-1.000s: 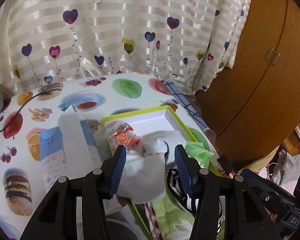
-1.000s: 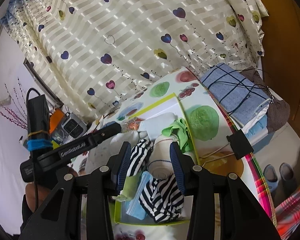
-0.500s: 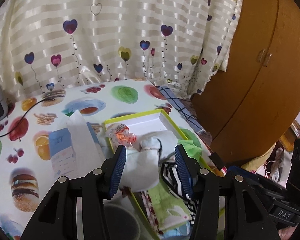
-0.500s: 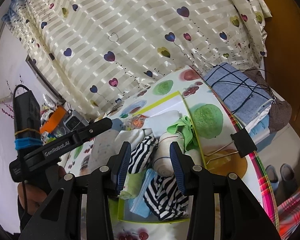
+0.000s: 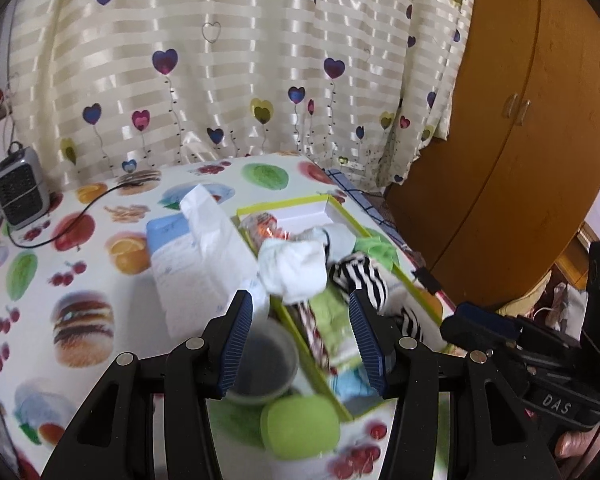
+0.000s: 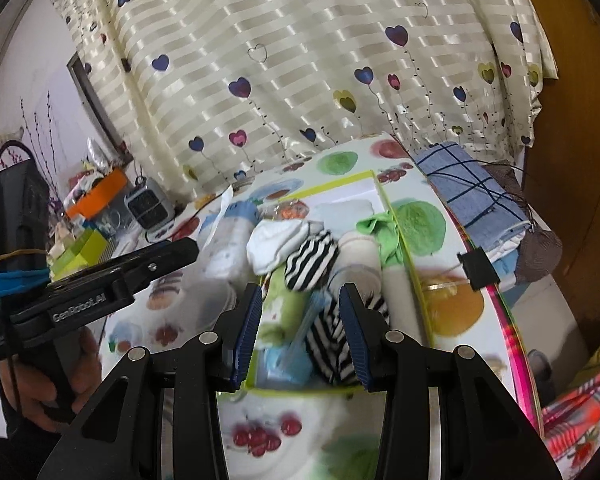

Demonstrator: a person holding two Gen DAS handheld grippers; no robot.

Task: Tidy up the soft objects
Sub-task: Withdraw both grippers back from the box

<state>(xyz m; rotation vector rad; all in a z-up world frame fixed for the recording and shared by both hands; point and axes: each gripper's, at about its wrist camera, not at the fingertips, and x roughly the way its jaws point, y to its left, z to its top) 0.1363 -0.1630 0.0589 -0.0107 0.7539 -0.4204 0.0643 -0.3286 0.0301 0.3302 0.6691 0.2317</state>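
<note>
Both claws, left and right, hang spread and empty above the box; next, select a sock to grip.

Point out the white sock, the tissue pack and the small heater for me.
white sock (image 5: 296,266), left wrist view, middle of its bunched fabric
tissue pack (image 5: 188,264), left wrist view, its top face
small heater (image 5: 20,194), left wrist view, front grille
</note>
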